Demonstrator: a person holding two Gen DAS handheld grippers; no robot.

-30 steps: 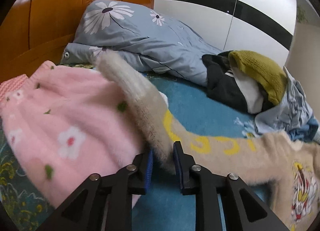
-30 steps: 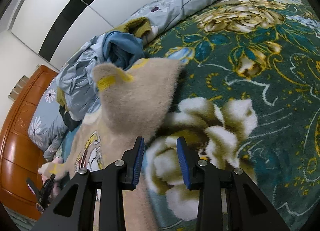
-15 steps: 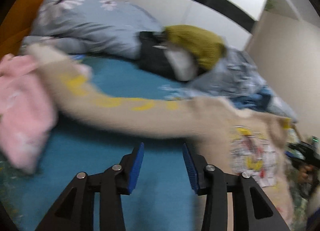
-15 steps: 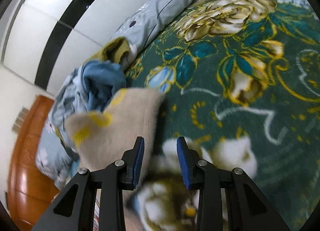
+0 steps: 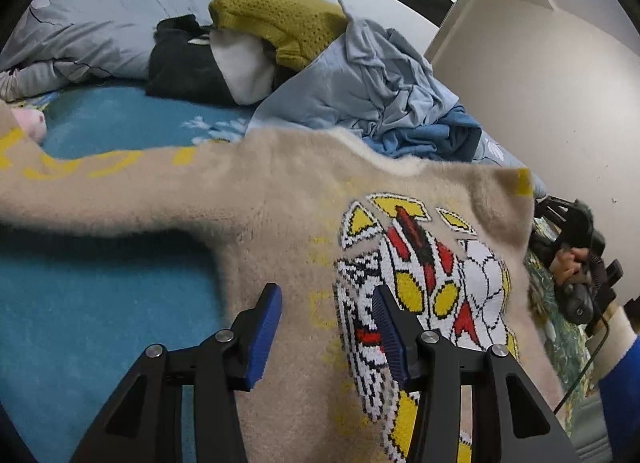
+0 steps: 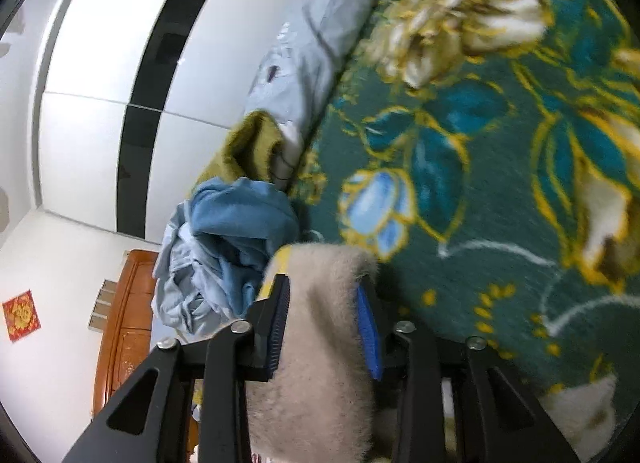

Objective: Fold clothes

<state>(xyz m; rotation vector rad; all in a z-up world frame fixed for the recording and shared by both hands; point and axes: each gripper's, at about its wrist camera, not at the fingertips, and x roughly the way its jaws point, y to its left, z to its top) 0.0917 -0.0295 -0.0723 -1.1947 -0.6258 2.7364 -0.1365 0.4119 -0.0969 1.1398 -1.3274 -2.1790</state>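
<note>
Sweater (image 5: 280,199): beige and fuzzy, spread front-up on the bed; a knitted figure in yellow, red, black and white covers the chest.
Left sleeve (image 5: 88,191): stretched out straight toward the headboard end over the blue blanket (image 5: 80,303), with yellow marks along it.
Right sleeve (image 6: 320,327): lifted into the right gripper; its yellow-tipped cuff edge shows just beside the left finger pad.
Left gripper (image 5: 326,323): jaws spread wide, blue pads apart, poised over the sweater's body at the left edge of the knitted figure; holding nothing. Whether the tips touch the fabric cannot be told.
Right gripper (image 6: 324,323): jaws wide but packed with the thick sleeve, both blue pads pressing into the fleece, so it is pinching the sleeve.
Right hand (image 5: 568,263): seen in the left view at the sweater's far shoulder, gripping the black handle.
Bed cover (image 6: 500,183): dark green with gold and white flowers, lying under and beyond the right gripper.
Clothes pile (image 5: 372,79): light blue and darker blue garments heaped at the far edge of the bed, just beyond the sweater's collar; an olive knit (image 5: 280,23) on top, a black and white garment (image 5: 200,63) beside it.
Pillow (image 5: 80,23): grey-blue with daisies, at the headboard end.
Wardrobe (image 6: 120,63): white doors with a black stripe, beyond the bed.
</note>
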